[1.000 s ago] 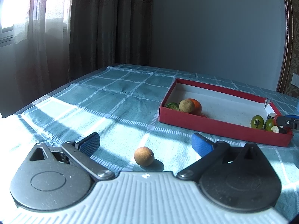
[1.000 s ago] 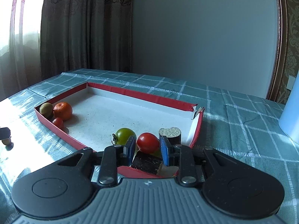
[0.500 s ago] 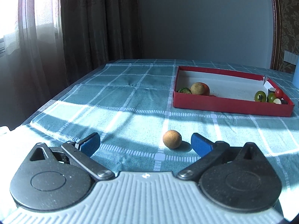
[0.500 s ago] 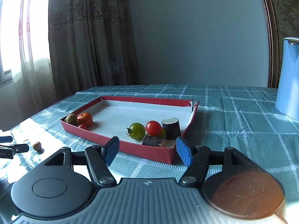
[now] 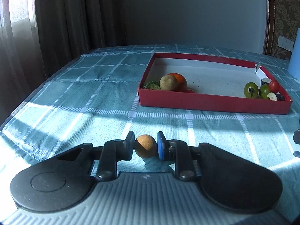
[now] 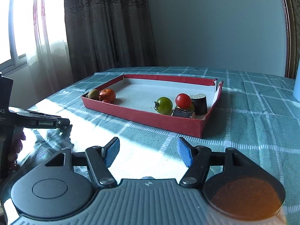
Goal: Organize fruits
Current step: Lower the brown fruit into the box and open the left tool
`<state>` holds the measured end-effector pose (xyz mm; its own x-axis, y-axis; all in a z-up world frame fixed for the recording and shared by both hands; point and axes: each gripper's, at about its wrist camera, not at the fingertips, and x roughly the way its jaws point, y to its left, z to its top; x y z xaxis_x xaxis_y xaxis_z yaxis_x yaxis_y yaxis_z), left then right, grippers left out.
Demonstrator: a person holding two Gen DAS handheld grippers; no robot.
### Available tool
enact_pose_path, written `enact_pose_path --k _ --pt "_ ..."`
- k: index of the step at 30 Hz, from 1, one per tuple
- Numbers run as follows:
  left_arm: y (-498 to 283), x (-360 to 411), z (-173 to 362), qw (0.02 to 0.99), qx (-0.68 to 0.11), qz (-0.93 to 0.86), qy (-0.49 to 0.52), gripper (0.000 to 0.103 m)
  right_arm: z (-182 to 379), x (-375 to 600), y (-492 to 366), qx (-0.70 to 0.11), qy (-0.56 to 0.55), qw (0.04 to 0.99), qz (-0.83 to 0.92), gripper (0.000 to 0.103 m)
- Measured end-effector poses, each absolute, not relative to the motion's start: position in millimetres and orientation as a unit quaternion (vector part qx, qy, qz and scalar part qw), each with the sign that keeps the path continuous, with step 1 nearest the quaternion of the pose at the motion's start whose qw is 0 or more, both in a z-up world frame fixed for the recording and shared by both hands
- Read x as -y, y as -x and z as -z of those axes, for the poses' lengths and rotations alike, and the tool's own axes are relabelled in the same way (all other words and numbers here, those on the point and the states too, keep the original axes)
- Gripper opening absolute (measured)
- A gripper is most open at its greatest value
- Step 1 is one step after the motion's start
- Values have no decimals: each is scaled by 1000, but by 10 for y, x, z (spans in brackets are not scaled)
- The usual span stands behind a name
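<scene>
Gripping a small brown fruit (image 5: 145, 145) well short of the red box (image 5: 213, 104), left gripper (image 5: 145, 146) pads pinch its round sides; squeeze-out likely. Right gripper (image 6: 148, 152) wide open, empty.

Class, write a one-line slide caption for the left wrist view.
Left gripper pinches a small brown fruit before the red tray.

"GenRobot.AI" is printed in white on the side of the left gripper (image 6: 64, 129), at 9 o'clock in the right wrist view; letters "AS" sit at the frame's left edge.
</scene>
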<state>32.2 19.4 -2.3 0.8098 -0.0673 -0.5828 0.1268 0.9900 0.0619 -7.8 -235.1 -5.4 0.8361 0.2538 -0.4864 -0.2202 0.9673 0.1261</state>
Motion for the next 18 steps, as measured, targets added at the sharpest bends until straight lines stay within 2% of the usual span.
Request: enact_pose_path --k 11,18 --pt "-749 508 -305 965 -247 67 -58 23 78 2421 41 -271 -58 952 -128 67" --pt "-1054 647 -144 958 -278 57 -52 23 101 2440 10 -279 -66 949 -130 67"
